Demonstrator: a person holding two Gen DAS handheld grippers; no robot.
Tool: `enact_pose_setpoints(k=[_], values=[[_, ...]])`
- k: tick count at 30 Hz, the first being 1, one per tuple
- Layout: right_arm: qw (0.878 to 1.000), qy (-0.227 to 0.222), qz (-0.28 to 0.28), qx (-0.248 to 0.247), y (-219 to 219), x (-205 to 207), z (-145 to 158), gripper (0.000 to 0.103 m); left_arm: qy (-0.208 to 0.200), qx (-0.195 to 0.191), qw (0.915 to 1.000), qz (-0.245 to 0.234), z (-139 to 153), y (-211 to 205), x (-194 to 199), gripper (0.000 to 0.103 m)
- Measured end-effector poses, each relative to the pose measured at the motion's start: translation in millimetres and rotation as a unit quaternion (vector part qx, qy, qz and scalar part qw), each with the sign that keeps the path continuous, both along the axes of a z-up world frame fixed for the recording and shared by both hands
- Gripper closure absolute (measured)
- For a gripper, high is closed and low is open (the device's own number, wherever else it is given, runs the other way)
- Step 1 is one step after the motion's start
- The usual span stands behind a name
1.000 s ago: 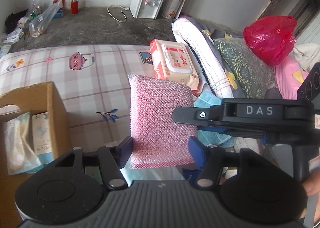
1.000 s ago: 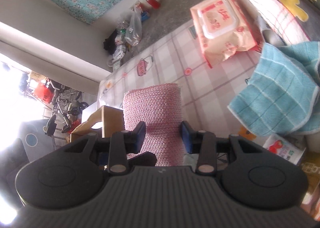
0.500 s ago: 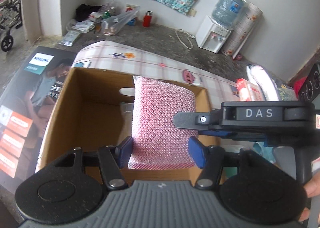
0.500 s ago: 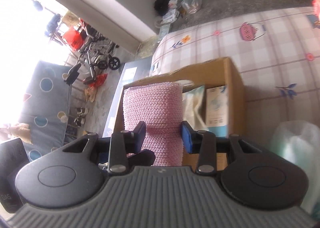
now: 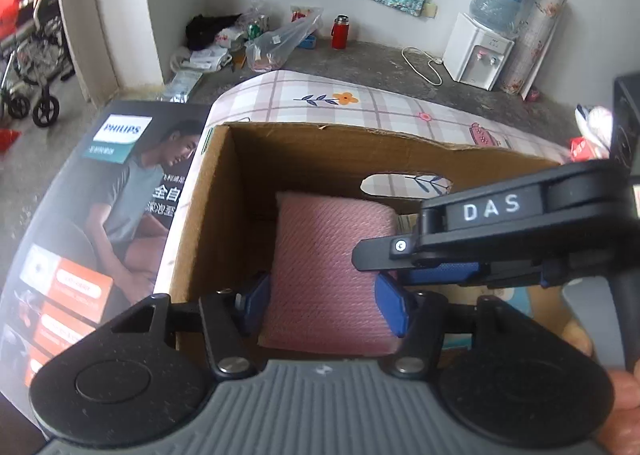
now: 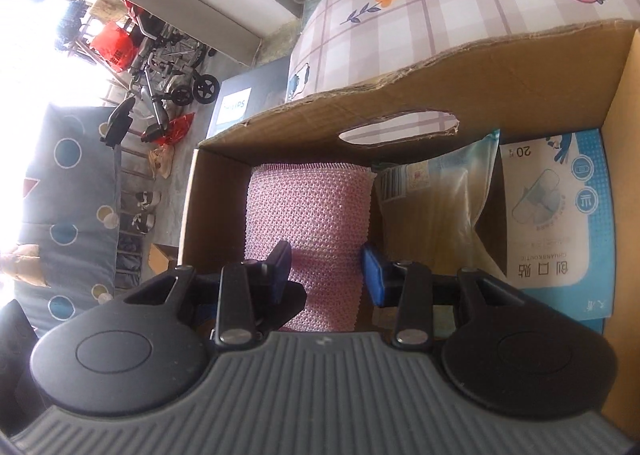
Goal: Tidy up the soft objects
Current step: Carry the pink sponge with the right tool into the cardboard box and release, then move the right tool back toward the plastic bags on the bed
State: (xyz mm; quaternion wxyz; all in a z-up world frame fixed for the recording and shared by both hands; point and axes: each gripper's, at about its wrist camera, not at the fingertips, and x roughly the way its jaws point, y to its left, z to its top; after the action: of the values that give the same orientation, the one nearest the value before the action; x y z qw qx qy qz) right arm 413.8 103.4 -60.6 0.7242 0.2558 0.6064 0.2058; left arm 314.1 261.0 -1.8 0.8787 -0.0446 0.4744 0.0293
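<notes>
Both grippers — left (image 5: 323,305) and right (image 6: 326,275) — clench the pink pad (image 6: 310,211) inside the box (image 6: 400,95), jaws partly open around it — beside a packet (image 6: 556,223).

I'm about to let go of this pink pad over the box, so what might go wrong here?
Both the left gripper and right gripper clamp the pink sponge pad; releasing unevenly could flip it sideways. It hangs upright near the cardboard box wall, so it may lean there instead of lying flat. The clear packet beside it could get crushed.
</notes>
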Motion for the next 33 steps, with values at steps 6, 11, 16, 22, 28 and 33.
enact_pose_setpoints(k=[6,11,16,22,28,33], values=[[1.000,0.021,0.005,-0.007,8,4,-22,0.064,0.007,0.014,0.9998,-0.009,1,-6,-5,0.038],[1.000,0.011,0.000,-0.009,6,2,-17,0.064,0.006,0.000,1.0000,0.007,12,-1,-13,0.034],[1.000,-0.030,-0.004,0.007,-13,-8,25,0.064,-0.021,-0.001,0.9997,0.008,43,-14,-36,0.023],[0.992,-0.124,0.017,0.006,-81,-53,115,0.063,-0.075,-0.018,0.9957,-0.050,88,-65,-88,0.014],[0.973,-0.214,0.006,-0.079,-186,-127,176,0.058,-0.135,-0.059,0.9821,-0.118,110,-135,-148,0.011],[0.963,-0.226,-0.031,-0.141,-269,-192,173,0.058,-0.176,-0.060,0.9687,-0.165,106,-195,-192,0.011]])
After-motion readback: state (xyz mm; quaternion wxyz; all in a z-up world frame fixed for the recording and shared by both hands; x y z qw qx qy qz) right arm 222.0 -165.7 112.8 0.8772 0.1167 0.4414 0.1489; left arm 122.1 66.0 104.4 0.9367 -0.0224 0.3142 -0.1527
